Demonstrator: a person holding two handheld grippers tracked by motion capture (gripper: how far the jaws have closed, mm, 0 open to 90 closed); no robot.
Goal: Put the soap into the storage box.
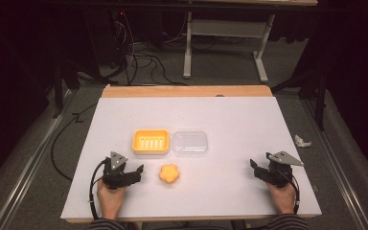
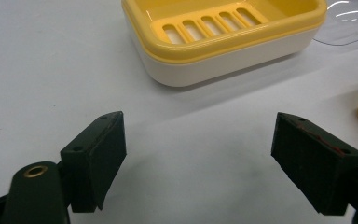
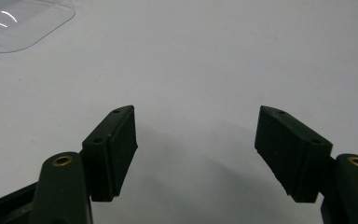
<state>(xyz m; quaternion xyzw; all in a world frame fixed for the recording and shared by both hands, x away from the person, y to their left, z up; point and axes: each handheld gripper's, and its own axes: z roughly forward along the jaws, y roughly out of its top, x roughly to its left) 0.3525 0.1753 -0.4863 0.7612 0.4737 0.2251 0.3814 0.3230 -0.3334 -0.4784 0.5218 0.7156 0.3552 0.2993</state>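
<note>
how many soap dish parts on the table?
2: yellow tray at table centre; clear lid touching its right side. Orange soap lies in front, apart.

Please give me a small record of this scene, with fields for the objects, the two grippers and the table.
soap: orange flower-shaped piece, on the table in front of the dish
soap dish: yellow tray on a white base, empty
lid: clear, right of the dish
left gripper: open, near the soap, holding nothing
right gripper: open, holding nothing
table: white top
</note>
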